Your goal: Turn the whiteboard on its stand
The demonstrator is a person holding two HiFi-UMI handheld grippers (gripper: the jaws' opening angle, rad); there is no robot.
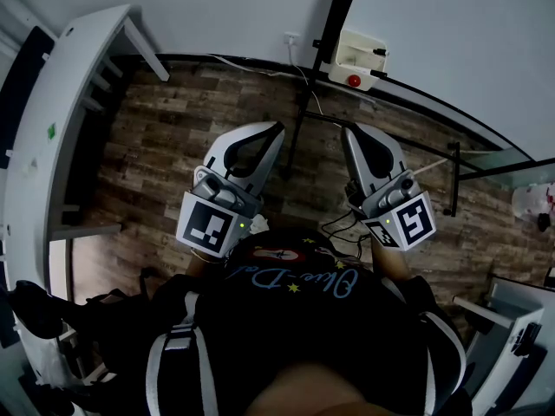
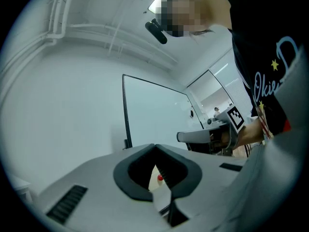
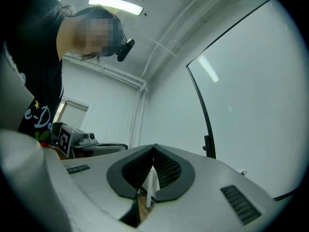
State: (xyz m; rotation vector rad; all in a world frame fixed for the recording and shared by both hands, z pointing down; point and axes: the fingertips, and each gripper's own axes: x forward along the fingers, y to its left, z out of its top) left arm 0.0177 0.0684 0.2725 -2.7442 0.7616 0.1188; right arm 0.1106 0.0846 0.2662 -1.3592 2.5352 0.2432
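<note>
White whiteboard [image 1: 451, 33] upright in black stand [image 1: 335, 16], ahead and right of both grippers, touching neither. Left gripper [image 2: 154, 148]: jaws pressed together, nothing between. Right gripper [image 3: 153, 148]: same, closed and empty. Likely handling: board big, stiff, slick-faced, awkward rather than heavy. Best hold: frame edge, not glossy face. Turn slowly; stand could wobble.

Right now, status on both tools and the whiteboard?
Left tool shut, empty. Right tool shut, empty. Whiteboard on its stand, untouched, ahead. Nothing seen in the way.
</note>
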